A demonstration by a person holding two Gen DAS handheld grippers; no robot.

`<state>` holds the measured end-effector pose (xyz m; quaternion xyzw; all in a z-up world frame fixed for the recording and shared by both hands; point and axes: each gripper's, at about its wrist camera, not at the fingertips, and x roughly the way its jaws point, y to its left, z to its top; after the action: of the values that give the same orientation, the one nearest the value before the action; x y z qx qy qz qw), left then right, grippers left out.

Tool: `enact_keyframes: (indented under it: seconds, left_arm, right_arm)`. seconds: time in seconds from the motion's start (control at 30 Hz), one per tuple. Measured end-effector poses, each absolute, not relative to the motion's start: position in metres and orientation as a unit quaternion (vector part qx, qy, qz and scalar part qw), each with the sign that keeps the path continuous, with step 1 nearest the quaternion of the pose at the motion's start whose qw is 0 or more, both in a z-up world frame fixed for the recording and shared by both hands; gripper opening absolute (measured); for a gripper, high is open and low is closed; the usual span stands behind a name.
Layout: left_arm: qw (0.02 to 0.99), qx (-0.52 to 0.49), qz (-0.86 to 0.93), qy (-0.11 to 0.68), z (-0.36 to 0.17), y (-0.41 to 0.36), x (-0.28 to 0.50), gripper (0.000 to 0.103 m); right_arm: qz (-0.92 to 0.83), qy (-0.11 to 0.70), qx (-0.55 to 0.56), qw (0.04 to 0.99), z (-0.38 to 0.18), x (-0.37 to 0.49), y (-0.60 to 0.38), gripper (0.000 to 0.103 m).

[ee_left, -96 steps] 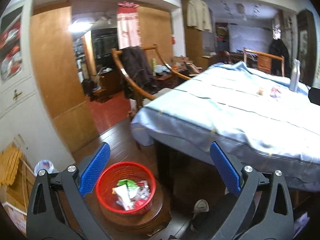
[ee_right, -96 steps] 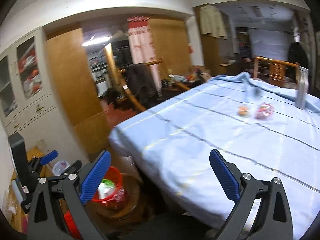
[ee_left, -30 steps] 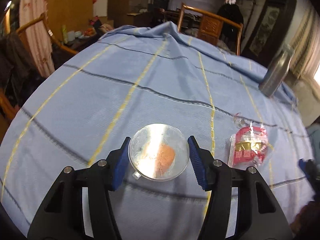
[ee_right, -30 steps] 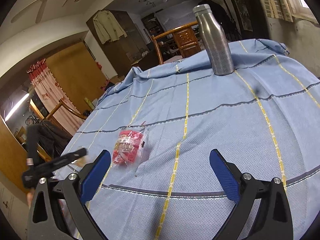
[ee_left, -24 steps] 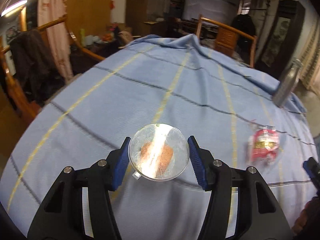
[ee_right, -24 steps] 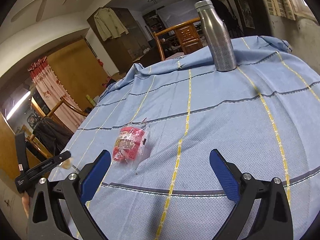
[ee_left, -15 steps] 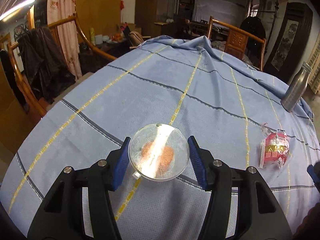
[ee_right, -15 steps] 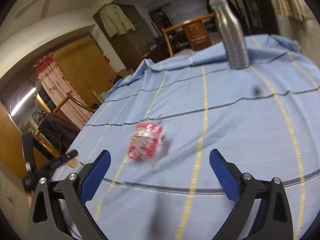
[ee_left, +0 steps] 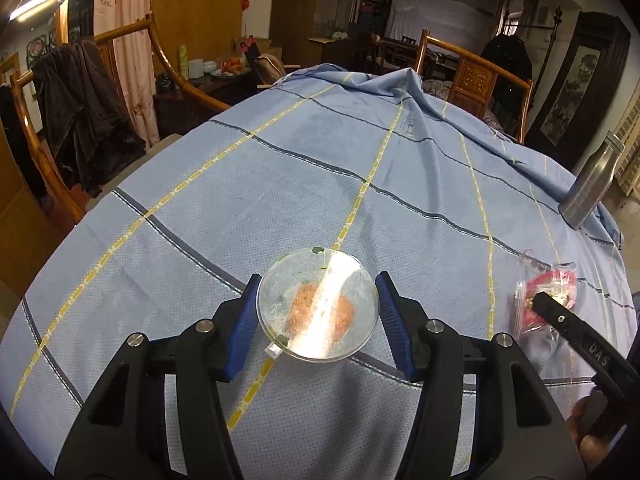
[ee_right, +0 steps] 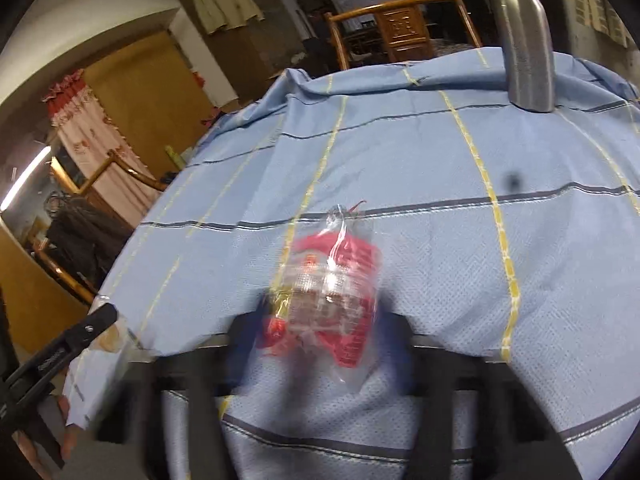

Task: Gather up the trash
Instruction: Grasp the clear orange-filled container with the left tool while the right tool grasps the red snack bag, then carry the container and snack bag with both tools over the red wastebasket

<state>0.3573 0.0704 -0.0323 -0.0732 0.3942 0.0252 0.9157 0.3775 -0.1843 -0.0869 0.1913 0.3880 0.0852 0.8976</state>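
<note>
My left gripper (ee_left: 318, 316) is shut on a clear round plastic lid (ee_left: 316, 305) with orange residue, held above the blue tablecloth (ee_left: 280, 184). A red snack wrapper in a clear plastic bag (ee_left: 546, 300) lies on the cloth to its right. In the right wrist view that red wrapper bag (ee_right: 332, 280) sits between my right gripper's (ee_right: 320, 332) blurred fingers, which stand close around it; contact is hidden by motion blur. The right gripper's tip also shows in the left wrist view (ee_left: 560, 316) at the bag.
A steel bottle (ee_left: 592, 184) (ee_right: 524, 36) stands at the far right of the table. Wooden chairs (ee_left: 476, 72) ring the table, one (ee_left: 80, 112) with a dark coat. The left gripper shows at the table's left edge (ee_right: 60, 356).
My right gripper has moved in onto the red wrapper bag and its fingers have narrowed around it. My left gripper keeps hold of the lid and has drifted slightly back.
</note>
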Motion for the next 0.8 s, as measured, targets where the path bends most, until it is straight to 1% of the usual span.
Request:
enact_keyframes:
  seconds: [0.17,0.4,0.5,0.6,0.8]
  left_arm:
    - [0.914,-0.075,0.03,0.398,-0.034,0.073,0.358,0.056]
    - [0.918,-0.078,0.02,0.389,-0.032,0.073,0.349,0.056]
    - [0.922,-0.079,-0.004,0.38,-0.028,0.07,0.331,0.056]
    - [0.916,-0.111,-0.047,0.383,-0.025,0.072,0.31,0.056]
    - [0.929,-0.094,-0.058,0.353,0.005,0.078,0.238,0.056]
  right_arm:
    - [0.1,0.34,0.178,0.918,-0.057,0.347,-0.183,0.041]
    - [0.128,0.319,0.176,0.922,-0.04,0.297,-0.189,0.041]
    - [0.132,0.31,0.178,0.924,-0.036,0.277,-0.195,0.041]
    - [0.135,0.3,0.181,0.927,-0.033,0.258,-0.202,0.041]
    - [0.152,0.294,0.211,0.92,-0.036,0.229,-0.215,0.041]
